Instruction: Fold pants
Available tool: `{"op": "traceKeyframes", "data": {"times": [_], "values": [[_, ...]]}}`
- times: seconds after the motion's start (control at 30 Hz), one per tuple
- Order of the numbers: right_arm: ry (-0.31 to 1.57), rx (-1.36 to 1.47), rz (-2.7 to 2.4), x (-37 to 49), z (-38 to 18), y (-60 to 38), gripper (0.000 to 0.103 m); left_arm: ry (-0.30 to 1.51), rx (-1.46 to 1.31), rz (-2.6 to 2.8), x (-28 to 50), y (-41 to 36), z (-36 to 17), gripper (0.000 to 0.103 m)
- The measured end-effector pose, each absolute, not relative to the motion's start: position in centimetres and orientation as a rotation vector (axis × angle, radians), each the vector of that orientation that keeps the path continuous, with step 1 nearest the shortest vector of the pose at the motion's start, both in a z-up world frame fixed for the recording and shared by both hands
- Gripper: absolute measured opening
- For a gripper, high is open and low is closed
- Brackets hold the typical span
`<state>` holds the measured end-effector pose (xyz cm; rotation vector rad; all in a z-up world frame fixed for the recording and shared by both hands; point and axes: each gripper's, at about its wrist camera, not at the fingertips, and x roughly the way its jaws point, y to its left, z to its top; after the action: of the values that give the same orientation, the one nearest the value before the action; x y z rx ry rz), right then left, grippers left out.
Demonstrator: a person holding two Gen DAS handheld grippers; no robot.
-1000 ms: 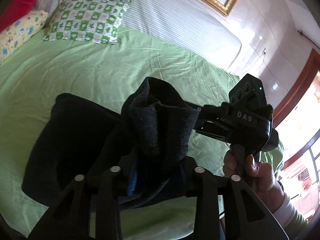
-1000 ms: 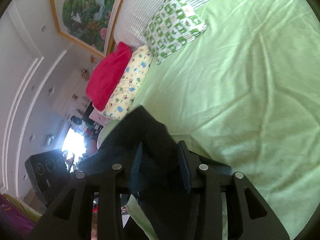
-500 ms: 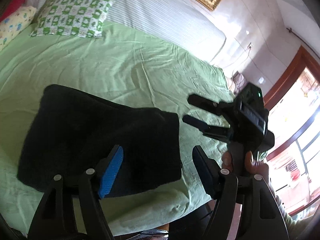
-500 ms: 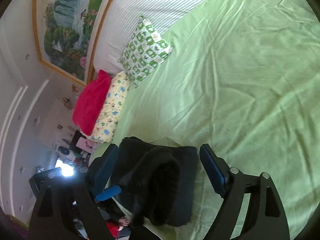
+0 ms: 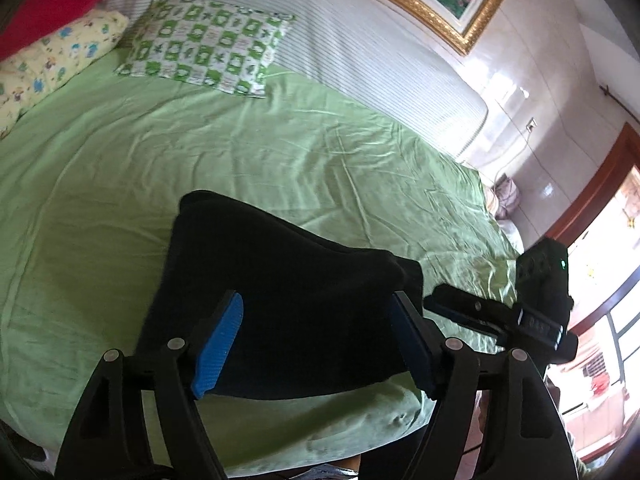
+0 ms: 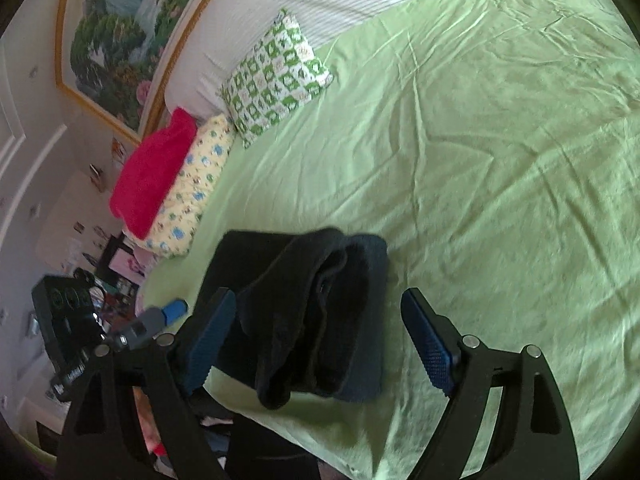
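The dark pants [image 5: 288,296] lie folded into a compact block on the green bed sheet [image 5: 200,160], near the bed's front edge. In the right wrist view the pants [image 6: 312,316] show stacked layers with rolled edges. My left gripper [image 5: 316,340] is open and empty, hovering just above the near side of the pants. My right gripper [image 6: 320,340] is open and empty, also above the pants. The right gripper shows in the left wrist view [image 5: 460,312] beside the pants' right end. The left gripper's blue fingertip [image 6: 174,308] shows in the right wrist view.
A green-and-white patterned pillow [image 5: 208,56], a yellow printed pillow [image 5: 52,64] and a red pillow [image 5: 48,4] lie at the head of the bed by the striped headboard [image 5: 360,40]. The bed's front edge [image 5: 320,440] is close below the grippers.
Both grippers were shut on the pants and holding a fold up a second ago. They have opened and let go, and the pants now lie flat, folded on the bed.
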<state>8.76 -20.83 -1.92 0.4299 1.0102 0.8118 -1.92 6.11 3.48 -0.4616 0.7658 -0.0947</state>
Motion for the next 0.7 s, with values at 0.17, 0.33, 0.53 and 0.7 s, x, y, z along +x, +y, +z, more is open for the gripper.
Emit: {"op": "traceKeyframes", "data": {"times": [0.17,0.33,0.53,0.7], "values": [[1.016,0.399,0.817,7.9,-1.7,-20.2,0.085,0.767,-0.484,-0.071,-2.5,7.3,3.2,0.076],[1.021,0.402,0.805,7.6,-1.5,-20.2,0.085,0.766,-0.494,-0.056,-2.9,7.8,3.1,0.077],[1.033,0.403,0.794,7.0,-1.5,-20.3,0.086,0.765,-0.509,-0.038,-3.2,8.4,2.9,0.078],[1.055,0.398,0.787,6.6,-1.7,-20.0,0.088,0.774,-0.529,-0.02,-3.2,9.3,2.5,0.081]]}}
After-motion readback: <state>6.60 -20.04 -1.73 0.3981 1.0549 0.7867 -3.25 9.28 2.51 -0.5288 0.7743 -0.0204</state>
